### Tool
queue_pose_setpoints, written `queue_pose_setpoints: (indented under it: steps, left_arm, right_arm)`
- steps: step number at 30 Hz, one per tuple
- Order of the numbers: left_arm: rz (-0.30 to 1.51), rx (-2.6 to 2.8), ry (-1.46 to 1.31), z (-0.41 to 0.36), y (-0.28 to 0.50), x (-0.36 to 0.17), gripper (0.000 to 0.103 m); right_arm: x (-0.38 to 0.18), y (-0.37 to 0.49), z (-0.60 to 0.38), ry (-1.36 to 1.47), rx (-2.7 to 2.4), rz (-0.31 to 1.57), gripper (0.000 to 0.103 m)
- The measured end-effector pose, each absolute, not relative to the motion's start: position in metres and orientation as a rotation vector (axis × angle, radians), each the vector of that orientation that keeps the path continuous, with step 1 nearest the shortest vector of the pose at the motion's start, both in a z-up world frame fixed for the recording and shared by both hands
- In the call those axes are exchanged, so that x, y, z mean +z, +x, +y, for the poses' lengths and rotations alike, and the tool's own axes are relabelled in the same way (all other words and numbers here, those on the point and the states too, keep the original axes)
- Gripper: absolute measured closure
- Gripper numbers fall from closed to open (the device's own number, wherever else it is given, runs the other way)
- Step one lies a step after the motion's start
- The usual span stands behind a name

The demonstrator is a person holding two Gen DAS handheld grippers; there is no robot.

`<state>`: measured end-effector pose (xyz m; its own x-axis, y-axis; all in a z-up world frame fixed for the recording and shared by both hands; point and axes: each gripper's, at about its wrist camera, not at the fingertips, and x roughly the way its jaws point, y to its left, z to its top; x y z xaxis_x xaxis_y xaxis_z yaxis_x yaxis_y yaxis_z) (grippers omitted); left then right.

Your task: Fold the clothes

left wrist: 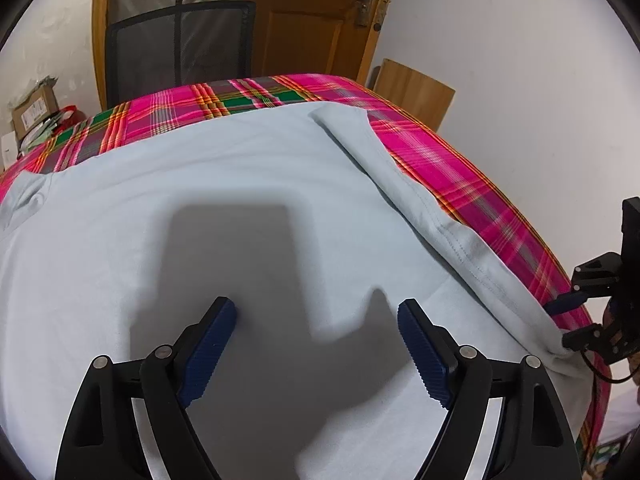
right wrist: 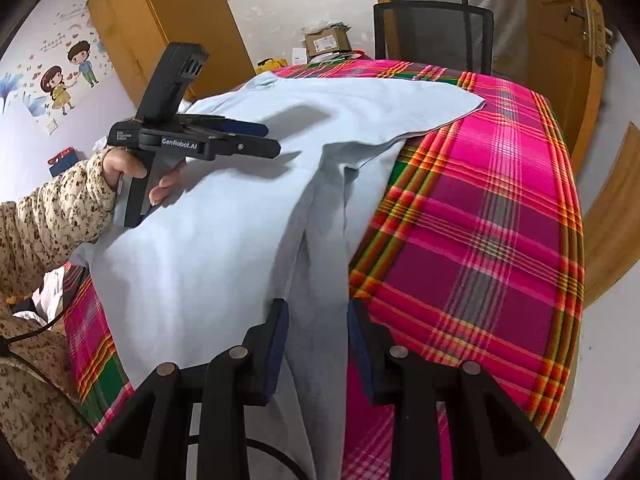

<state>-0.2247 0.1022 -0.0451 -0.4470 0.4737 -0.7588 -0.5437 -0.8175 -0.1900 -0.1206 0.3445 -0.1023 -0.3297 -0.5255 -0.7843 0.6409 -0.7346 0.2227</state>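
Shirt lies spread on the plaid-covered bench. Right gripper is half open, straddling the folded side edge, not pinching it. Left gripper is wide open and empty above the middle. Close fully before lifting; grab both layers.

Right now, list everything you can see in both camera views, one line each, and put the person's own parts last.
Garment: one, pale blue, spread over the table, its side folded in.
Tablecloth: one, pink plaid with green and orange, covering the table.
Mesh chair: one, black, behind the table's far edge.
Door: one, brown wood, far wall.
Cardboard box: one, brown, beyond the table.
Wall sticker: one cartoon pair, on the wall.
Wooden board: one, light brown, against the white wall.
Sleeve: one, floral beige.
Left hand-held gripper: open, above the garment.
Right hand-held gripper: jaws either side of the folded edge.
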Motion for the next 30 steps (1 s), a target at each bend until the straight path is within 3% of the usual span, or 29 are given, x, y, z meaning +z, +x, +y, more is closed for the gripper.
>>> queue_pose_setpoints:
  steps: [4,7,8,15,21,30]
  left_arm:
    - [0.105,2.255,-1.148,0.102,-0.225,-0.045,0.018]
    - [0.103,2.255,-1.148,0.102,-0.225,-0.045,0.018]
    - [0.103,2.255,-1.148,0.102,-0.225,-0.045,0.018]
    - [0.101,2.255,-1.148,0.103,-0.226,-0.045,0.018]
    - [0.108,2.257,-1.147,0.104,-0.226,-0.045,0.018]
    - [0.113,2.260,-1.148,0.105,-0.225,-0.046,0.018]
  right_arm:
    - [-0.103,-0.123,0.343,1.180,-2.110,0.177,0.074]
    - [-0.102,-0.122,0.343,1.187,-2.123,0.190,0.098]
    - [-0.102,-0.122,0.343,1.188,-2.128,0.196,0.101]
    - [-0.091,-0.113,0.373,1.262,-2.270,0.260,0.101]
    - [-0.096,-0.102,0.407,1.403,-2.333,0.196,0.103]
    - [-0.086,-0.086,0.427,1.331,-2.336,0.032,0.101]
